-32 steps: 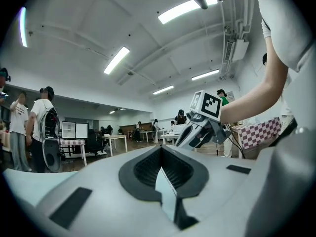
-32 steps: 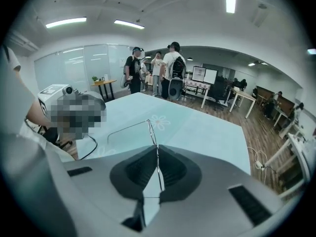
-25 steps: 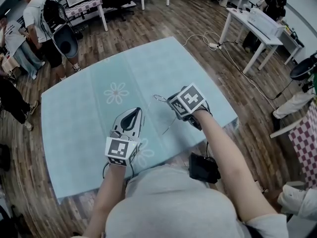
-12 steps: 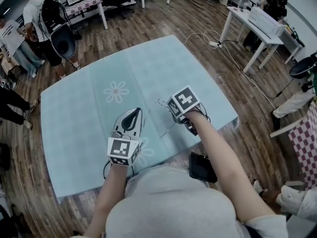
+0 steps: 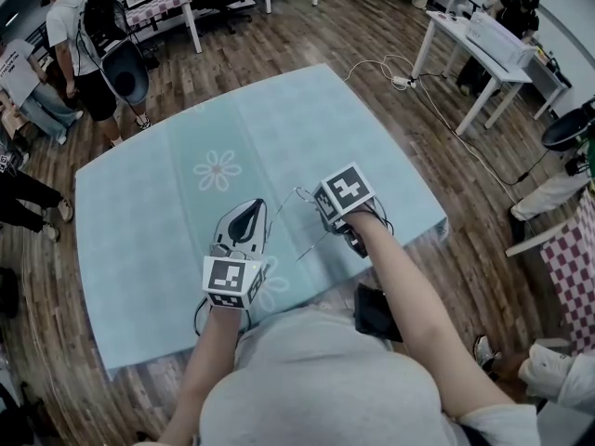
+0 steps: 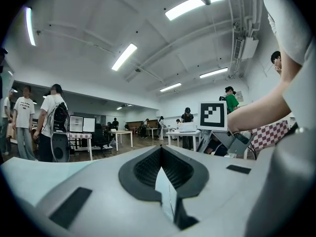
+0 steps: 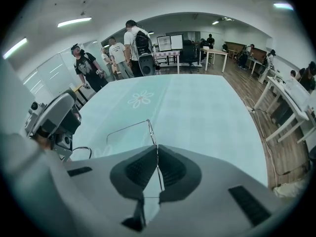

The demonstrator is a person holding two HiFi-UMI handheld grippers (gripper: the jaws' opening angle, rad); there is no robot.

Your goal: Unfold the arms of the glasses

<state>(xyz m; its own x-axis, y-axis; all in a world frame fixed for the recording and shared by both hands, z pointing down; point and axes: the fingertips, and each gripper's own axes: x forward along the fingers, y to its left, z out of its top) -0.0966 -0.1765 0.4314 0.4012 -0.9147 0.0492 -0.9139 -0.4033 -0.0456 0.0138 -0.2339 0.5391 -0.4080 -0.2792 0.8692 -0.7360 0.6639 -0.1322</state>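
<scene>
My right gripper (image 7: 157, 151) pinches the thin wire glasses (image 7: 148, 124) over the smooth, pale-blue flowered cloth (image 5: 279, 128). My left gripper (image 6: 160, 157) sits closed and empty.

L gripper (image 5: 251, 210) level, R gripper (image 5: 325, 214) angled down; fingers closed.

Pale blue flowered cloth (image 5: 279, 128) covers the table (image 5: 93, 249)
</scene>
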